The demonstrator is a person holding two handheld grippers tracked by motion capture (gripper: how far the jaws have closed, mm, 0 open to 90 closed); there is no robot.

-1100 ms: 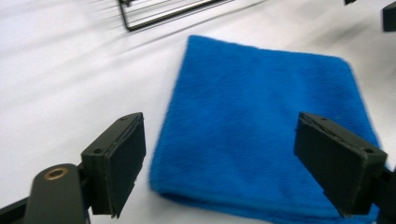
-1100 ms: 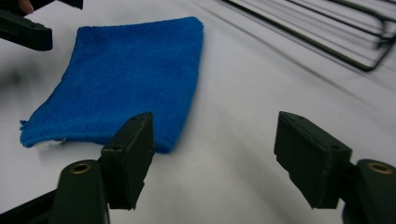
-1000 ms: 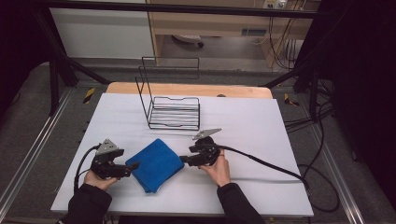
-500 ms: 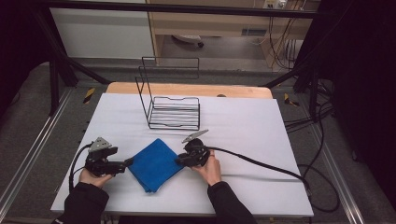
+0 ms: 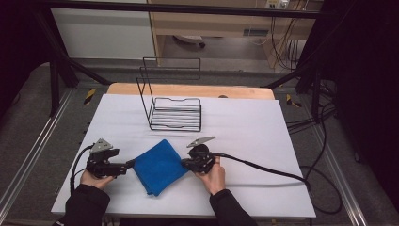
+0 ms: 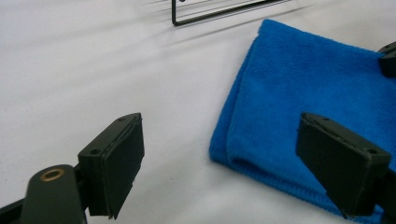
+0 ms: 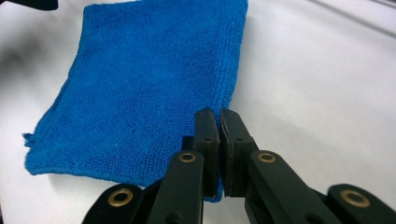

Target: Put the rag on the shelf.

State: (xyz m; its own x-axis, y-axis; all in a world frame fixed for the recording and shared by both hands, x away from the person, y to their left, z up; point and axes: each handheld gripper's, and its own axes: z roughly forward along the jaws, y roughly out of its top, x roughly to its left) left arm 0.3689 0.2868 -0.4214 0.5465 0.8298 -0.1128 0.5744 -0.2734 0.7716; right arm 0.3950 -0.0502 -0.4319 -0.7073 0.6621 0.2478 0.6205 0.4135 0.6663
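Change since earlier: left tool (image 5: 126, 166) drawn slightly leftward, now just off the cloth's left corner; cloth unmoved.
Left tool: jaws spread wide, empty, low over the worktop (image 5: 263, 136), cloth corner ahead between them.
Right tool (image 7: 218, 122): jaws pressed together at the cloth's right edge; cannot tell whether fabric is pinched.
Blue cloth (image 5: 159, 165): folded, flat on the worktop's near side, between both tools.
Wire rack (image 5: 175, 113): behind the cloth, well apart.
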